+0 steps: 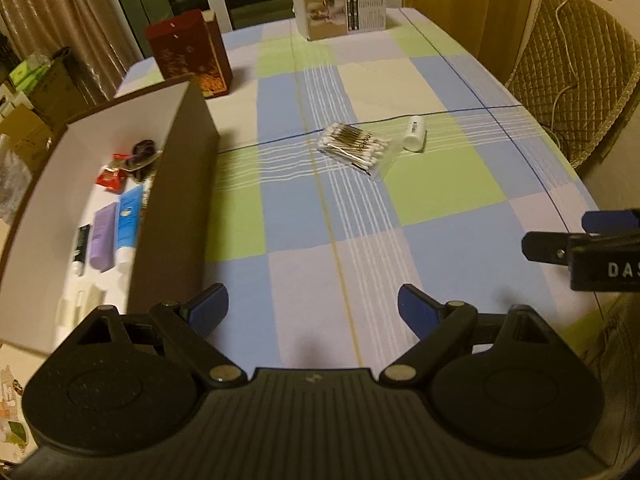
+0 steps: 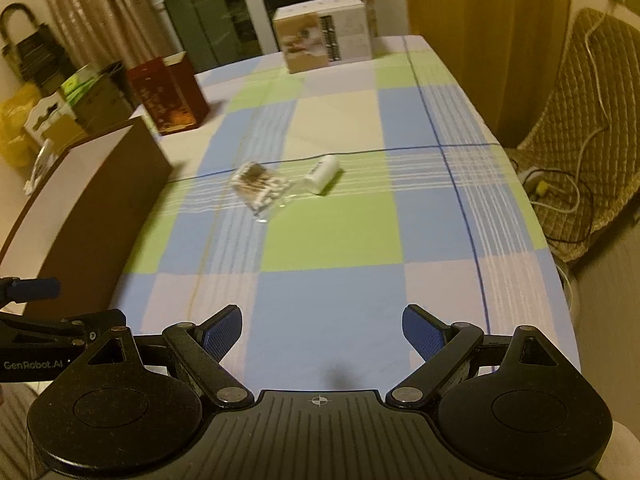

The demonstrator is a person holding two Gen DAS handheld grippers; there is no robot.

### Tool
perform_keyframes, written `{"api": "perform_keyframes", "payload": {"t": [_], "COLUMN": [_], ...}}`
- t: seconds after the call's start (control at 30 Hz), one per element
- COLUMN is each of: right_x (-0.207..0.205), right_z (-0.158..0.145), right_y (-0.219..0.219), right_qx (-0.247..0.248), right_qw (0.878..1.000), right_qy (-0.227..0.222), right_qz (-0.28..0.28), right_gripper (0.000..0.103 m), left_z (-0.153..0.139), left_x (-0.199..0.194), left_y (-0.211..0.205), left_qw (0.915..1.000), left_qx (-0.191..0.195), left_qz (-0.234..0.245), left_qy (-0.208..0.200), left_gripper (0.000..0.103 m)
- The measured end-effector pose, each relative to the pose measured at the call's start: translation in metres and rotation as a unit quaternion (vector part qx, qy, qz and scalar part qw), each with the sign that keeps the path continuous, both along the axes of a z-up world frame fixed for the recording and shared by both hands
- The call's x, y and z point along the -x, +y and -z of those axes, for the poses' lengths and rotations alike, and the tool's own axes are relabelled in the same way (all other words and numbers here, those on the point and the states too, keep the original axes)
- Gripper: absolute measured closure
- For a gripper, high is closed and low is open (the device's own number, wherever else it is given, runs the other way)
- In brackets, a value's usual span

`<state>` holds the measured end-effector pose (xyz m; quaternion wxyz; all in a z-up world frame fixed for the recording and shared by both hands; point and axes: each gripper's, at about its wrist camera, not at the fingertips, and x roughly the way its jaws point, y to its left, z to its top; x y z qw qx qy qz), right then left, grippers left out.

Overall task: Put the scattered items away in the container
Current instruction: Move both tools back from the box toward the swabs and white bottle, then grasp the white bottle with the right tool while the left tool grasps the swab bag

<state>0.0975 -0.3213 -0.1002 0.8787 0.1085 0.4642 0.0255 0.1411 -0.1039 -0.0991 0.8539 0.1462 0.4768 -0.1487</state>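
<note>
A clear pack of cotton swabs (image 1: 354, 148) (image 2: 260, 188) lies mid-table on the checked cloth, with a small white bottle (image 1: 414, 133) (image 2: 321, 174) on its side just right of it. At the left stands an open brown container (image 1: 176, 184) (image 2: 88, 200) with white inside walls, holding tubes (image 1: 116, 228), red packets (image 1: 112, 176) and a dark item. My left gripper (image 1: 313, 310) is open and empty beside the container's right wall. My right gripper (image 2: 322, 330) is also open and empty, well short of the two loose items. Each gripper shows at the edge of the other's view.
A dark red box (image 1: 190, 54) (image 2: 168, 94) stands behind the container, and a white carton (image 1: 340, 2) (image 2: 322, 38) sits at the table's far end. A quilted chair (image 1: 572, 80) (image 2: 580, 128) with cables stands right of the table. Bags and boxes crowd the floor at left.
</note>
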Motion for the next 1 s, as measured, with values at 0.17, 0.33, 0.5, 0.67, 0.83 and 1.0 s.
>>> {"api": "perform_keyframes", "payload": {"t": [0.17, 0.33, 0.5, 0.67, 0.83, 1.0], "right_x": [-0.021, -0.053, -0.081, -0.113, -0.148, -0.165], "right_z": [0.016, 0.030, 0.040, 0.045, 0.058, 0.068], "right_y": [-0.015, -0.021, -0.023, -0.024, -0.020, -0.016], "right_qx": [-0.017, -0.013, -0.012, -0.020, -0.034, -0.032], "right_qw": [0.999, 0.999, 0.999, 0.998, 0.998, 0.998], "right_qy": [0.007, 0.013, 0.008, -0.009, -0.018, -0.026], "right_qz": [0.027, 0.038, 0.045, 0.050, 0.045, 0.041], "right_gripper": [0.011, 0.011, 0.011, 0.021, 0.036, 0.037], "left_z": [0.017, 0.033, 0.046, 0.054, 0.063, 0.074], "left_x": [-0.024, -0.052, -0.087, -0.122, -0.151, -0.177], "left_y": [-0.014, -0.020, -0.033, -0.044, -0.052, -0.058], "left_qw": [1.0000, 0.9997, 0.9995, 0.9989, 0.9978, 0.9961], "left_qx": [-0.005, 0.004, 0.009, 0.023, 0.031, 0.037], "left_qz": [0.003, -0.011, -0.018, -0.032, -0.049, -0.069], "left_qy": [0.007, 0.021, 0.024, 0.028, 0.032, 0.039], "left_gripper": [0.015, 0.016, 0.016, 0.021, 0.021, 0.021]}}
